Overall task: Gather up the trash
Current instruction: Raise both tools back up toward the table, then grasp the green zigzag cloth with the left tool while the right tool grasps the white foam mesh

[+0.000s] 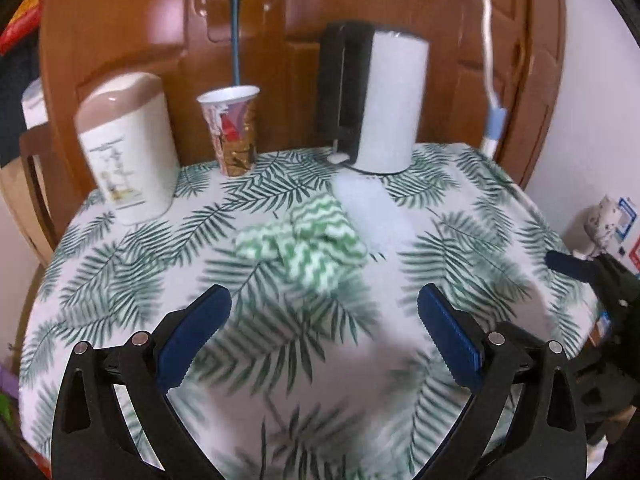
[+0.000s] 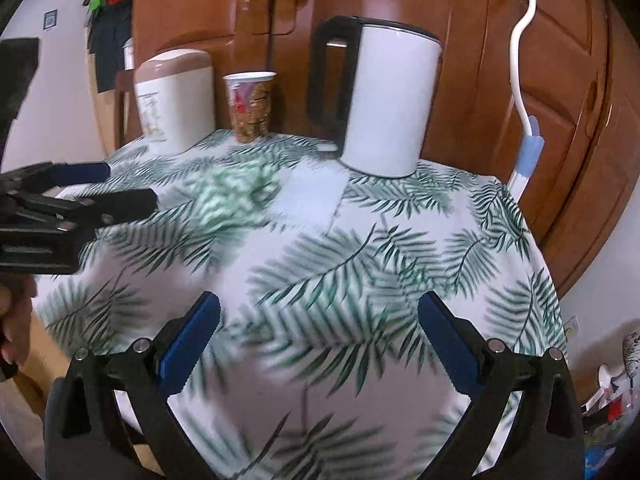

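A crumpled green-and-white zigzag cloth (image 1: pixel 310 246) lies mid-table on the leaf-print tablecloth (image 1: pixel 132 276); in the right wrist view it is blurred (image 2: pixel 230 196). A paper cup (image 1: pixel 234 132) stands at the back; it also shows in the right wrist view (image 2: pixel 250 106). My left gripper (image 1: pixel 324 308) is open and empty, just short of the cloth. It also shows at the left edge of the right wrist view (image 2: pixel 132 186). My right gripper (image 2: pixel 320 312) is open and empty over the table's front right. Its tip shows in the left wrist view (image 1: pixel 572 266).
A white kettle with a black handle (image 1: pixel 384 96) stands at the back right, and also shows in the right wrist view (image 2: pixel 390 100). A beige lidded canister (image 1: pixel 128 144) stands back left. Wooden doors (image 1: pixel 160 20) rise behind. A white cord (image 2: pixel 520 80) hangs at right.
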A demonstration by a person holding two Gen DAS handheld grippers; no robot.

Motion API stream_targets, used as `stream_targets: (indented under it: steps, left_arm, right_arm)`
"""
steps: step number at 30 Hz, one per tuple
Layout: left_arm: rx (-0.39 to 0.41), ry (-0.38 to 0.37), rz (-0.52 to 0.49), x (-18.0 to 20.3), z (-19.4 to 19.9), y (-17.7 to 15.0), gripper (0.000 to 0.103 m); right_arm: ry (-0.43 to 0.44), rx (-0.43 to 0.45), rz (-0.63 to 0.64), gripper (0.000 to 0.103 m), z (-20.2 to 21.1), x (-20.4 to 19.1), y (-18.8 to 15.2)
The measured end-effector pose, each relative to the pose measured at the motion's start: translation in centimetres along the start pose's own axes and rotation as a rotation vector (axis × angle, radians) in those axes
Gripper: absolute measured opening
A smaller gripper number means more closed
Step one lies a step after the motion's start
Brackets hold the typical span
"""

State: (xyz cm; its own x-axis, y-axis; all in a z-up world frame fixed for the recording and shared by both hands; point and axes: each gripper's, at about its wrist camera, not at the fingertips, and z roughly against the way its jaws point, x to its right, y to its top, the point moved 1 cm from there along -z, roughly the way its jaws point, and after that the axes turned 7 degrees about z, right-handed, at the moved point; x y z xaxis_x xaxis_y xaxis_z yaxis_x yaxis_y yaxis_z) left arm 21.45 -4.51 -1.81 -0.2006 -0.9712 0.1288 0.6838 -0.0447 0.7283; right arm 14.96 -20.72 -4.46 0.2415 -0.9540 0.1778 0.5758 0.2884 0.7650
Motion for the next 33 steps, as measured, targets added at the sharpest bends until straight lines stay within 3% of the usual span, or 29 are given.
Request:
stream_targets:
  steps: [12, 24, 28, 32, 33]
  left_arm:
    - [-0.09, 0.037, 0.042, 0.1, -8.9, 3.2, 0.094]
    - [-0.143, 0.123, 0.027, -1.6, -12.5, 3.7, 0.088]
    - [-0.164, 0.103, 0.066, -2.5, -12.9, 3.9, 0.087]
    - [-0.19, 0.066, 0.038, -1.4, -13.3, 3.9, 0.076]
    - [-0.192, 0.064, 0.027, -1.2, -13.4, 3.7, 0.069]
  right_arm:
    - [0.029, -0.002, -0.037, 0.098, -4.5, 2.8, 2.4]
    - [0.065, -0.016, -0.045, 0.098, -6.0, 3.3, 2.3]
    - [0.065, -0.022, -0.039, 0.098, -6.3, 3.4, 2.5]
    - [0.059, -0.029, -0.031, 0.098, -6.7, 3.4, 2.8]
    - [0.056, -0.028, -0.028, 0.098, -6.8, 3.4, 2.8]
